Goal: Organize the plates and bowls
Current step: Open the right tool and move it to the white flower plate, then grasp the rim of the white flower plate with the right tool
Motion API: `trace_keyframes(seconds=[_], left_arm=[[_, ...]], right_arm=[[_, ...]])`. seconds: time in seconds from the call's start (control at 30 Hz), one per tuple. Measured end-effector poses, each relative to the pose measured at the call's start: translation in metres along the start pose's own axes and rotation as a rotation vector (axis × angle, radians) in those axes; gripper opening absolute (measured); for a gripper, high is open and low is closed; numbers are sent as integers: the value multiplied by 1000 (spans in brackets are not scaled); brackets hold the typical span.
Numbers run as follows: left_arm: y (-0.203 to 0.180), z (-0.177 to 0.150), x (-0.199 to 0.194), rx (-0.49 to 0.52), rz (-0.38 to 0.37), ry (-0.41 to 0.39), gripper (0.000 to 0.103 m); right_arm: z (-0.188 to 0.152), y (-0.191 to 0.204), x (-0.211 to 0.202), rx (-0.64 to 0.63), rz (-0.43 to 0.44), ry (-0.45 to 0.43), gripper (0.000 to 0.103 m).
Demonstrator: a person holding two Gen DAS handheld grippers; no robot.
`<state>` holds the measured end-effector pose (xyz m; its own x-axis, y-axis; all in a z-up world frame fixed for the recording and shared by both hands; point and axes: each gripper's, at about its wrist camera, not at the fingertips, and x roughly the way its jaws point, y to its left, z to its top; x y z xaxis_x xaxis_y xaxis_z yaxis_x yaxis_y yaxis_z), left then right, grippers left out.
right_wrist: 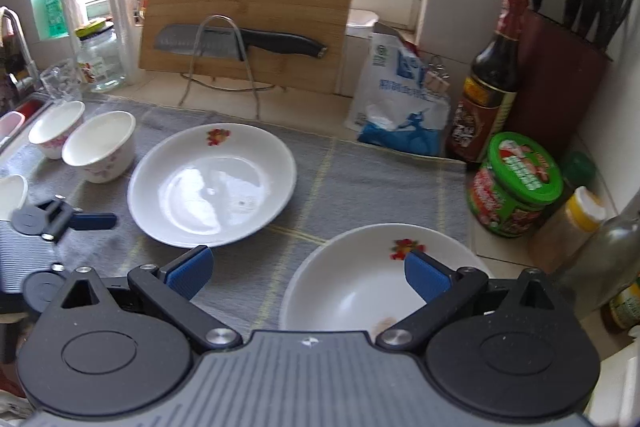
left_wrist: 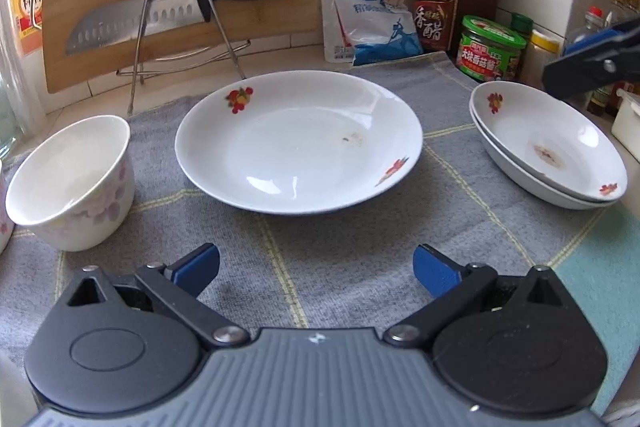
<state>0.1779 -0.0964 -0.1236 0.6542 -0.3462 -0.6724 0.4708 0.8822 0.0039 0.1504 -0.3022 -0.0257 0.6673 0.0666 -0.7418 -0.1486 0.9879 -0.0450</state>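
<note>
**Q:** Quick one, where were your grippers at this frame?

**A:** My left gripper (left_wrist: pixel 316 269) hung over the grey cloth (left_wrist: pixel 344 243), jaws spread wide, nothing between them. It pointed at the single plate (left_wrist: pixel 298 143) in the middle, short of its near rim. My right gripper (right_wrist: pixel 306 273) was also spread and empty, over the near side of the plate stack (right_wrist: pixel 360 287) on my right

**Q:** And the dishes?

**A:** Single plate lay flat mid-cloth. Two plates were already nested at the right edge of the cloth, near the green-lidded jar (right_wrist: pixel 514 187). A floral bowl (left_wrist: pixel 72 183) stood just left of the plate, a second bowl (right_wrist: pixel 56 129) sat close behind it, and the rim of a third showed at the left edge of the right view. So I judged plates part stacked, bowls not yet

**Q:** Risks?

**A:** Glazed rim was shallow and slick, so a pinch on the lip could slip and drop it. The cloth could drag and bunch if I pushed the plate instead of lifting. The stack sat close to the cloth edge and the jar, so a heavy set-down could knock it off-centre. Both grippers were crowding the same side too, so I could clip one with the other. Also a knife (left_wrist: pixel 160 15) rested on the rack (left_wrist: pixel 180 27) behind, fine unless I overreached
</note>
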Motion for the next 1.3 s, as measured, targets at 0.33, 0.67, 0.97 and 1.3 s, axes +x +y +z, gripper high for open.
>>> trace_keyframes(seconds=[0.33,0.67,0.97,1.3], left_arm=[[7,3,16,-12,5,11,102],[5,10,26,5,1,-11,103],[5,13,31,-18,24,-20,103],[6,16,34,-38,40,-10,103]], right_arm=[[15,12,16,-46,46,21,103],[47,9,61,-96,202,57,103],[74,6,127,-142,326,152,103],[94,4,180,-172,421,228,103]])
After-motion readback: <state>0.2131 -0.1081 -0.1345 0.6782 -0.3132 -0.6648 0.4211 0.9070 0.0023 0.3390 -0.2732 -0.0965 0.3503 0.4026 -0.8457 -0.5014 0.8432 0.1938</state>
